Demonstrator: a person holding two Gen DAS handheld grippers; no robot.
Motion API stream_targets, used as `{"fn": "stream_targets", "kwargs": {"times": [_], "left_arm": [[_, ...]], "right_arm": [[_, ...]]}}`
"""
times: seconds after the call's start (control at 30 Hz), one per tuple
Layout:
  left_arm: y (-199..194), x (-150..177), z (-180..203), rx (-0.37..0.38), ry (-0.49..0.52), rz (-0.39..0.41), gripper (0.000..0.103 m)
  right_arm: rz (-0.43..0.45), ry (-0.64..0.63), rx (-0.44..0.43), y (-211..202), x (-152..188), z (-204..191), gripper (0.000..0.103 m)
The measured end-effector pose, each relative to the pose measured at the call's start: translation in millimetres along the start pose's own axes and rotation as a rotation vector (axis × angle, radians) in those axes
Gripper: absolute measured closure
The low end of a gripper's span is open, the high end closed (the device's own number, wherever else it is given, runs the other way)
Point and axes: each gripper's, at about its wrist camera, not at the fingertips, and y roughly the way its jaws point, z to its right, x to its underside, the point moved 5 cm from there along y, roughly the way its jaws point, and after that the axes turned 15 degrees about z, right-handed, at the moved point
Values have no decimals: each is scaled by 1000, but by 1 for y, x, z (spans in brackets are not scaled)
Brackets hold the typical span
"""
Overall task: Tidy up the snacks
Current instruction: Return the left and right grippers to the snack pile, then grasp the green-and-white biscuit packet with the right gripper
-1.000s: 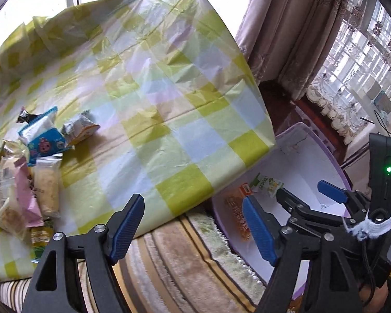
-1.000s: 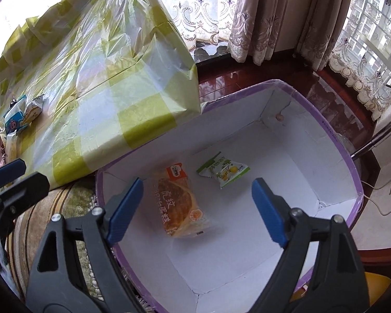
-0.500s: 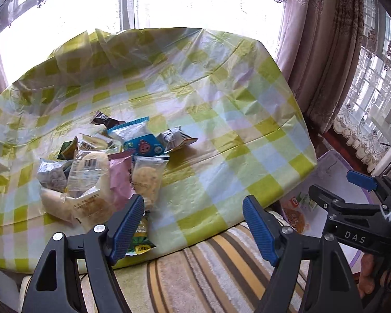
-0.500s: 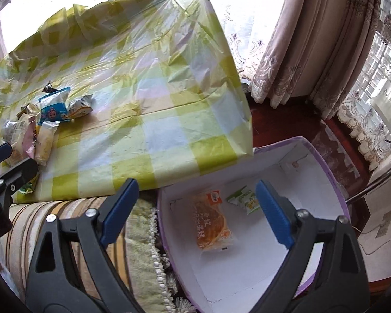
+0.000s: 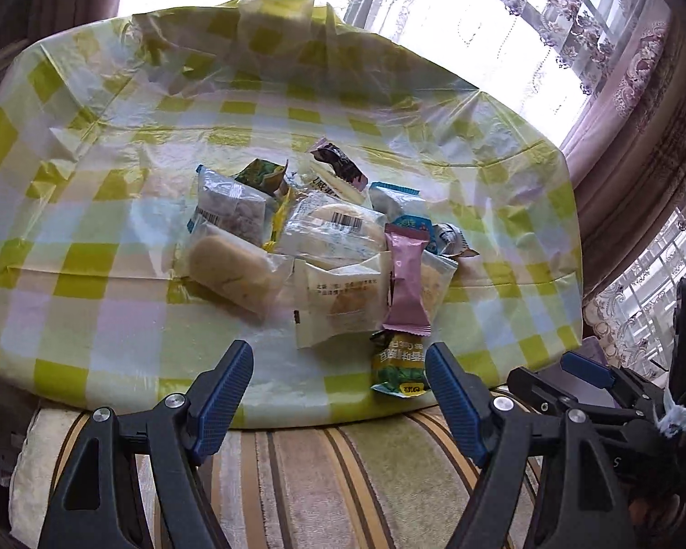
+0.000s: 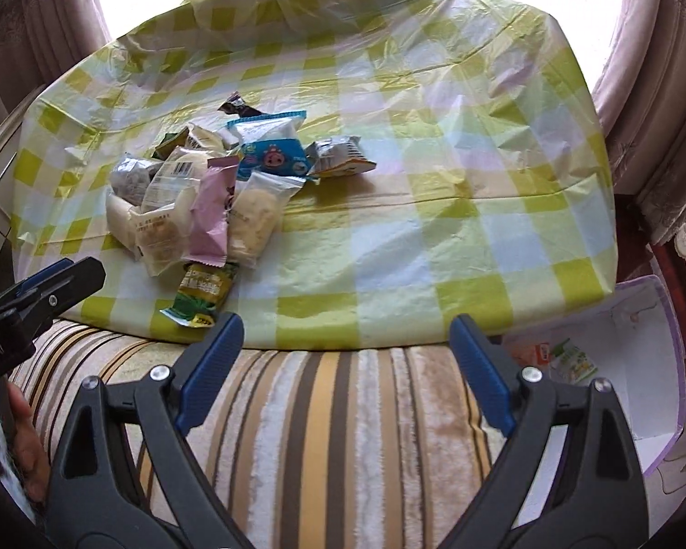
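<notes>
A pile of wrapped snacks lies on the checked tablecloth; it also shows in the right wrist view. A pink packet lies on top and a green packet sits at the near table edge. My left gripper is open and empty, just short of the pile. My right gripper is open and empty over the striped cushion, right of the pile. The purple-rimmed white box on the floor at right holds two snacks, an orange one and a green one.
A striped cushion runs along the table's near edge. Curtains and windows stand behind and to the right. The right gripper's body shows at the left view's lower right.
Both grippers have swung left, away from the box and toward the table. The snack pile now lies in front of the left gripper; the box has slid to the right edge of the right view.
</notes>
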Motion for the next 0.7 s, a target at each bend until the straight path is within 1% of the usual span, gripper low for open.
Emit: {"fn": "stream_targets", "kwargs": {"times": [0.17,0.3,0.4,0.53,0.7], "left_arm": [[19,-1,-14,57,-49,-52,25],[44,-2,-19,98,-76,-112,27],[58,-2,-21,108,-84,-137,27],[74,-1,-25,122,-98,-166,27],[84,-5,-24,136,-93,-169,27]], "right_arm": [[-46,-58,-34,24,0,-35,11],[-76,-90,-39,41,1,-50,11],[-102,-95,-44,52,3,-56,13],[-117,-110,-55,59,4,-66,13],[-124,-113,-70,68,3,-75,15]]}}
